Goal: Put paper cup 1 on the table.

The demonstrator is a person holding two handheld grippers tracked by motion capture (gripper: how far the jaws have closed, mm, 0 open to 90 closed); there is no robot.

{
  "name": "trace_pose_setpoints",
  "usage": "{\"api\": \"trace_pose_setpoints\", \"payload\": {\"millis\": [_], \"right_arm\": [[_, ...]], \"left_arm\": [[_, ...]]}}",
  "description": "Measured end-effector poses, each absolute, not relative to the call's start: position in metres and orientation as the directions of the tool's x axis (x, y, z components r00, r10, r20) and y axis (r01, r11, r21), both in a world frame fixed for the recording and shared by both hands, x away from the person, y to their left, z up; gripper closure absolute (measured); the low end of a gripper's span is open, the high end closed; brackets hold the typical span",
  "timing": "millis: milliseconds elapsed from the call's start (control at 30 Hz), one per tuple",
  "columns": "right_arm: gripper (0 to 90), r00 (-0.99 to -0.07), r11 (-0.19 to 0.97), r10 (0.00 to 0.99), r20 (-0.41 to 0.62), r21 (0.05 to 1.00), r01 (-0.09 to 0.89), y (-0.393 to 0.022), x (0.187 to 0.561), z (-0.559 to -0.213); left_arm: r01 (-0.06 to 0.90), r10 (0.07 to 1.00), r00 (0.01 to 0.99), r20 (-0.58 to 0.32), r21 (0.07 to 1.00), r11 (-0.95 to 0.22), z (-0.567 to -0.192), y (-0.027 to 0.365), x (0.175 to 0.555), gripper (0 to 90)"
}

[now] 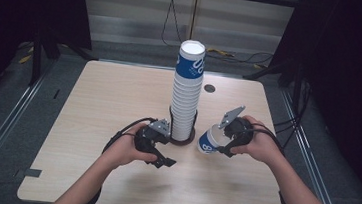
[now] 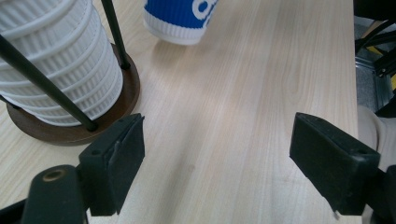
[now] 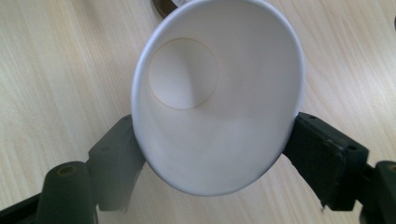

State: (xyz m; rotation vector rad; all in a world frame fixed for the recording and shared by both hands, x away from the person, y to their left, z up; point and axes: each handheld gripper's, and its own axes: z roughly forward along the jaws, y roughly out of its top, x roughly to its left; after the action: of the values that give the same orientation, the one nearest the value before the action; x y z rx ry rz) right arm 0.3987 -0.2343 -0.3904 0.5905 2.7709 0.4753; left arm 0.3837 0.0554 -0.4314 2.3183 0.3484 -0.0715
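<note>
We have right tool clamped on loose cup, tilted, beside stack mid-tabletop. Left tool wide, empty, near holder base. Suggest: level cup, align over stack, light squeeze.

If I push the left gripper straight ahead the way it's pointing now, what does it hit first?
Probably the blue cup held by the right gripper. The left gripper is open over bare table; the holder base sits just left of that line, though depth is unclear.
</note>
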Motion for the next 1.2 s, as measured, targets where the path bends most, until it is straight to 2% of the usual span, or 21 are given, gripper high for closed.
{"api": "trace_pose_setpoints", "payload": {"millis": [533, 700, 1200], "right_arm": [[19.9, -0.851, 0.866, 0.479, -0.215, 0.273, 0.418, -0.238, 0.416, -0.392], [19.4, -0.858, 0.88, 0.462, -0.224, 0.239, 0.411, -0.237, 0.42, -0.394], [18.5, -0.829, 0.855, 0.511, -0.228, 0.236, 0.463, -0.238, 0.432, -0.394]], "left_arm": [[0.291, 0.251, 0.955, -0.16, 0.68, -0.673, -0.445, 0.064, 0.382, 18.2], [0.296, 0.251, 0.953, -0.169, 0.689, -0.662, -0.448, 0.067, 0.381, 18.2], [0.304, 0.253, 0.951, -0.177, 0.683, -0.664, -0.449, 0.073, 0.382, 18.2]]}}
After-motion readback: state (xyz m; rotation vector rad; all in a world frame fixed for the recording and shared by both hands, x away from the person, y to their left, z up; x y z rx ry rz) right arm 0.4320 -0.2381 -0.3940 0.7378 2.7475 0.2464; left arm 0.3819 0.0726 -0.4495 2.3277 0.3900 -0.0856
